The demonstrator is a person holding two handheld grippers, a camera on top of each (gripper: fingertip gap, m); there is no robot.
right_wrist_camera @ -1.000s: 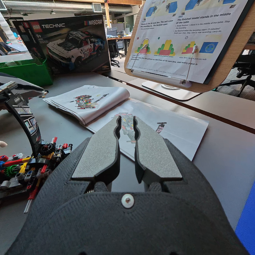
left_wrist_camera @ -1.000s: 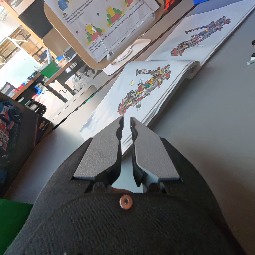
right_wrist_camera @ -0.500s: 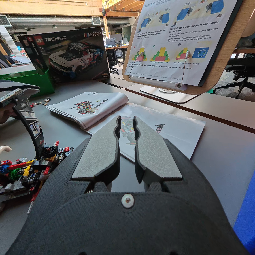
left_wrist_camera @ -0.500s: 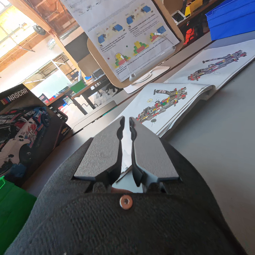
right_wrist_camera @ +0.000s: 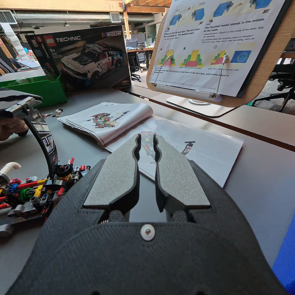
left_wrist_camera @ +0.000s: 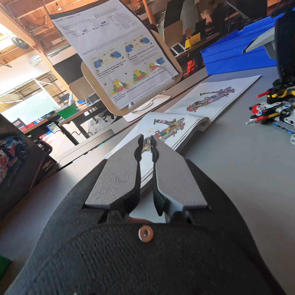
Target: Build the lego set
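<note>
I am holding my left gripper (left_wrist_camera: 146, 140) and right gripper (right_wrist_camera: 147, 138) slightly parted and empty above the open booklet (right_wrist_camera: 111, 121). The half-built model (right_wrist_camera: 32, 190) is sitting at my left, beside the right gripper.

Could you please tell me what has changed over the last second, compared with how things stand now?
The left gripper swung rightward and drew back from the open booklet, bringing the brick model into its view. The right gripper rose slightly. Neither took hold of or released anything; both keep narrow gaps with nothing between the fingers. Booklet, model, box and stand stayed put.
</note>
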